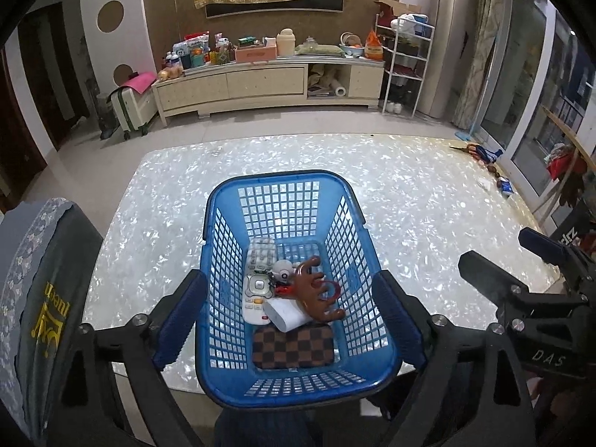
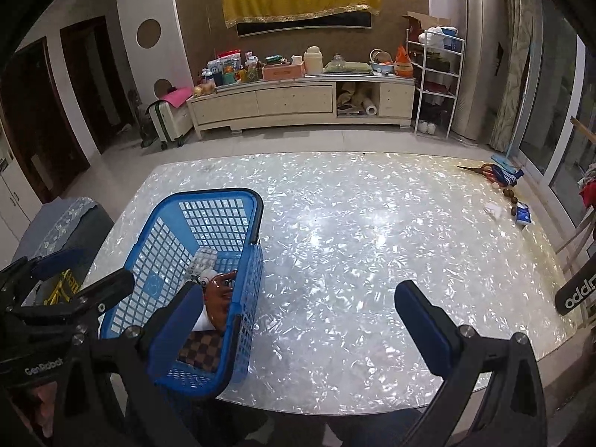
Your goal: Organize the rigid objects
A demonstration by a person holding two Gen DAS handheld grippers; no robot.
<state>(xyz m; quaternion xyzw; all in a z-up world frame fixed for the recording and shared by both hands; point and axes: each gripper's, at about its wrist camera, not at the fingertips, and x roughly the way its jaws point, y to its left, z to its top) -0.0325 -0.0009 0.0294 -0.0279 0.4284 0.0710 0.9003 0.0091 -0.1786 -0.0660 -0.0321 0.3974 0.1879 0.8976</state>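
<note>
A blue lattice basket (image 1: 283, 180) stands at the near edge of the pearly white table (image 1: 428, 201). In it lie a white remote (image 1: 257, 279), a small white keychain figure (image 1: 283, 270), a brown hair claw (image 1: 316, 290), a white box (image 1: 287, 313) and a brown checkered wallet (image 1: 292, 346). My left gripper (image 1: 290, 279) is open, its blue pads flanking the basket's sides without pressing on them. In the right wrist view the basket (image 2: 208, 195) sits at the left. My right gripper (image 2: 298, 294) is open over bare table (image 2: 372, 242), holding nothing, its left finger in front of the basket's near corner.
Scissors (image 2: 491, 171), a few small items and a blue packet (image 2: 523, 218) lie at the table's far right edge. A chair with a grey cover (image 1: 37, 298) stands at the left. A low cabinet (image 1: 268, 82) lines the far wall. A person's legs show below the near edge.
</note>
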